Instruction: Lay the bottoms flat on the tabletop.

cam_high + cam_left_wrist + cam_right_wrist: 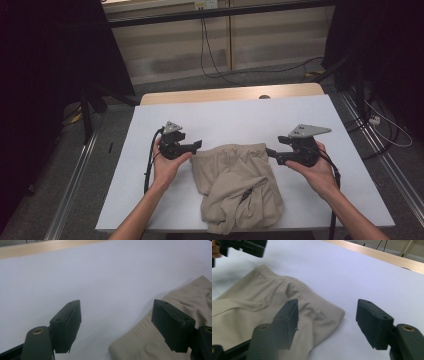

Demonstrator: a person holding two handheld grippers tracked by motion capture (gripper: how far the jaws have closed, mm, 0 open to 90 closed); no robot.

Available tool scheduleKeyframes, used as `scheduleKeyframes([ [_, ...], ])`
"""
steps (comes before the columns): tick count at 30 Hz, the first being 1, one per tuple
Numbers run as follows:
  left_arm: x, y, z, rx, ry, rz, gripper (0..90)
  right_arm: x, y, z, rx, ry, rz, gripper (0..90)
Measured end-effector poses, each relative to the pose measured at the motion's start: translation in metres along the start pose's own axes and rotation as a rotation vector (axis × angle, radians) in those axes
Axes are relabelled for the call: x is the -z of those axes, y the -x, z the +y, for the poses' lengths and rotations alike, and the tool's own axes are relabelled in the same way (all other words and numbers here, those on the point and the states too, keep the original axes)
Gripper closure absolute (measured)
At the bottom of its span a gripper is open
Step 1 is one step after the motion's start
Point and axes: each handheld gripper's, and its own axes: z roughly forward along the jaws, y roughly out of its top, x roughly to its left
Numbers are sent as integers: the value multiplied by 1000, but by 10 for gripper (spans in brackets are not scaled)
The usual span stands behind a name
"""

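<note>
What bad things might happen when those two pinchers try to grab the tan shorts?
1. The shorts lie crumpled and folded over, so a gripper might pinch several layers at once.
2. The left gripper and right gripper are open beside the waistband corners, not around them; closing now could miss the cloth.
3. The shorts lie near the table's near edge; a tug might drag them off.

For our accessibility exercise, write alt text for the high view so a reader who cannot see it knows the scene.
A person's two hands each hold black tongs, jaws open, at either end of the waistband of crumpled beige shorts on a white table. The left tongs and right tongs point inward at the cloth, neither gripping it.
</note>
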Motion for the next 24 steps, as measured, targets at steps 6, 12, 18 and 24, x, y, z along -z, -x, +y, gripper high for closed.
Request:
scheduleKeyframes([
  [6, -6, -2, -6, 17, -63, -3, 195, -37, 22, 8, -81, -25, -18, 420],
  [12, 0, -7, -10, 35, -76, -8, 212, -64, 28, 0, -101, -97, -34, 474],
  [18, 0, -10, -11, 51, -79, -11, 222, -73, 25, -4, -101, -123, -13, 511],
  [24, -2, -9, -14, 54, -114, -13, 230, -85, 24, -13, -121, -187, 8, 552],
])
